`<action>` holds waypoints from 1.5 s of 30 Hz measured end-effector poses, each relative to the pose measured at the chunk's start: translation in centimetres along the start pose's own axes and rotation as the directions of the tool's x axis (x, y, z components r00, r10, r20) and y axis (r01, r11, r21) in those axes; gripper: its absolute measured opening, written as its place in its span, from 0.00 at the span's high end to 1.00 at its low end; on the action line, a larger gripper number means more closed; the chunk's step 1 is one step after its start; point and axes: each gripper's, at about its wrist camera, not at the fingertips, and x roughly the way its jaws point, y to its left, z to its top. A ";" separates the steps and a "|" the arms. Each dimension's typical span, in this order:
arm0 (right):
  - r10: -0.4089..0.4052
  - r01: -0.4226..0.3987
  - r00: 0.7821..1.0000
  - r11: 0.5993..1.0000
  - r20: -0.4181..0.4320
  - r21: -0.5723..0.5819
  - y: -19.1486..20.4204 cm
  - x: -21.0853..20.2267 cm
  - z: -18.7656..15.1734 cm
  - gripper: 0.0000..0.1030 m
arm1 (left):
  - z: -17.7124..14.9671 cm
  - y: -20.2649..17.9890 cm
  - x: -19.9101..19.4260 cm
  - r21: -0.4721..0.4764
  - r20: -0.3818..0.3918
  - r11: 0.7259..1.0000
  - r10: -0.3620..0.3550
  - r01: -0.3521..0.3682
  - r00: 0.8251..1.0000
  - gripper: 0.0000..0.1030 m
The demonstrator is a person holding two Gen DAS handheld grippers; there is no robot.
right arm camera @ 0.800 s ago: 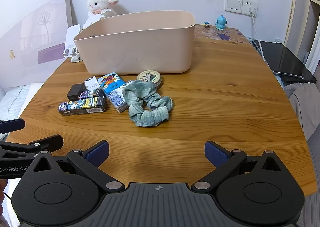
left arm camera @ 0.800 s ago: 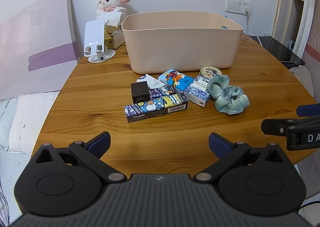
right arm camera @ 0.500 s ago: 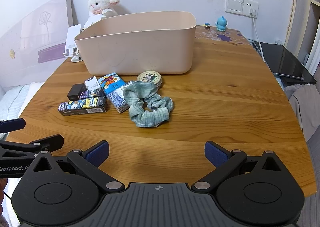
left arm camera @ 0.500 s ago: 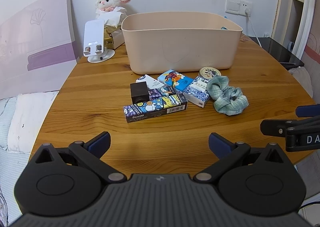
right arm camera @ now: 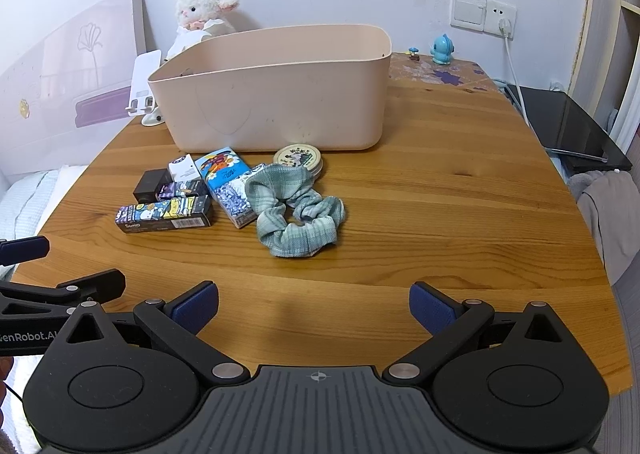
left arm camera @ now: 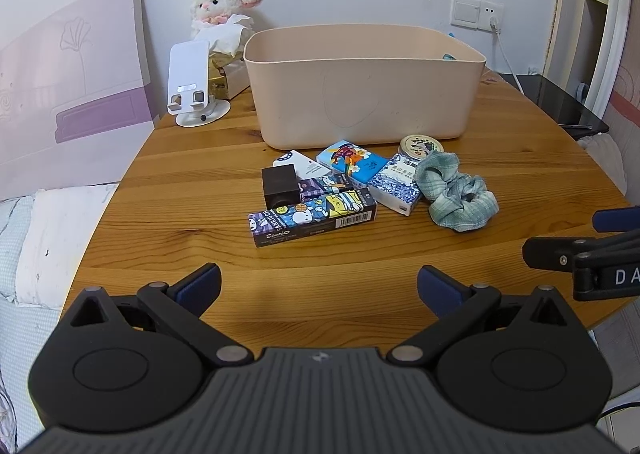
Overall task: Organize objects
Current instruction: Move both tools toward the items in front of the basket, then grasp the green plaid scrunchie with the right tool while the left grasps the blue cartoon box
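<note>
A pink plastic bin [left arm camera: 362, 94] [right arm camera: 276, 102] stands at the back of the round wooden table [left arm camera: 200, 254]. In front of it lies a cluster: a long cartoon box [left arm camera: 312, 216] [right arm camera: 164, 214], a black box [left arm camera: 280, 186], a white card box [left arm camera: 298, 164], a blue tissue pack [left arm camera: 352, 160], a blue-white pack [left arm camera: 396, 188], a round tin [left arm camera: 420, 144] [right arm camera: 298, 156] and a green scrunchie [left arm camera: 456, 194] [right arm camera: 300, 214]. My left gripper [left arm camera: 319, 282] is open and empty, short of the cluster. My right gripper [right arm camera: 314, 304] is open and empty, near the table's front edge.
A white phone stand [left arm camera: 192, 86], a tissue box and a plush lamb [left arm camera: 220, 2] sit left of the bin. A blue figurine [right arm camera: 442, 48] stands at the back right. A purple-white board [left arm camera: 68, 94] leans on the left; a bed lies beside the table.
Both views have shifted only slightly; the cluster sits a touch higher in the left wrist view. Both grippers stay open and empty.
</note>
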 end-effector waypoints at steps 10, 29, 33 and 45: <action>-0.002 0.003 1.000 1.000 0.008 -0.019 0.3 0.4 0.4 0.00 | 0.2 0.2 0.1 0.003 -0.001 1.000 0.002 -0.002 1.000 0.00; 0.013 -0.011 1.000 0.998 0.024 -0.059 0.3 3.5 2.0 0.03 | 1.4 2.4 3.7 0.054 -0.018 0.998 0.029 -0.028 0.999 0.00; 0.018 -0.016 1.000 0.997 0.018 -0.075 0.5 5.0 2.4 0.03 | 1.7 2.8 5.2 0.079 -0.031 0.997 0.018 -0.015 0.999 0.00; -0.005 0.004 1.000 0.992 -0.007 -0.129 0.4 9.2 3.6 0.04 | 3.3 3.5 9.4 0.151 -0.021 0.988 -0.018 0.021 1.000 0.00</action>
